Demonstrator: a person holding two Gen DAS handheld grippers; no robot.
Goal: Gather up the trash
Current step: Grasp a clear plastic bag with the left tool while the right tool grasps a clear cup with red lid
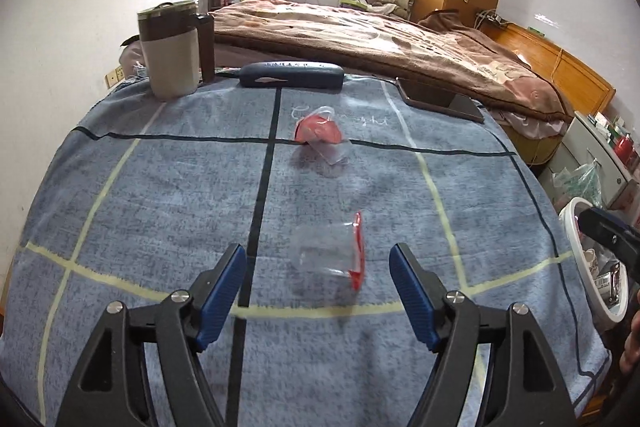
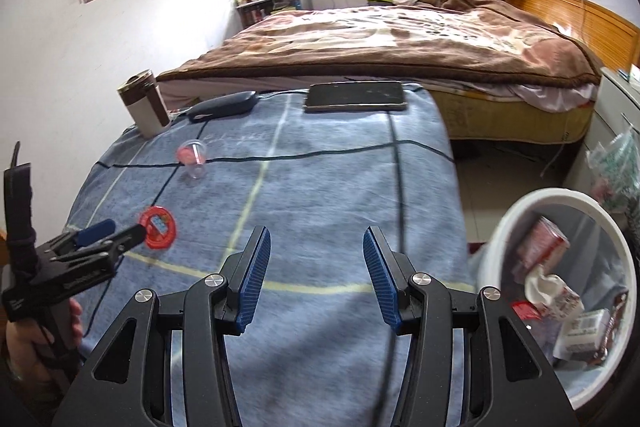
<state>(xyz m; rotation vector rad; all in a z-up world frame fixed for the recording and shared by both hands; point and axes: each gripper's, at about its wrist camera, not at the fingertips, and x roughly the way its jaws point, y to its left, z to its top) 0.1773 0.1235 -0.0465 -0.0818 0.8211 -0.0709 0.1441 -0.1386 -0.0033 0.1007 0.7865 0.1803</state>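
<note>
Blue-padded left gripper [image 1: 318,269] hung with jaws wide and empty around a clear cup with red lid [image 1: 334,259] (lying sideways) on the table [image 1: 120,207]. Lowering further and closing gently looked wisest. Right gripper [image 2: 316,259] gaped empty near the bin [image 2: 496,227].
</note>
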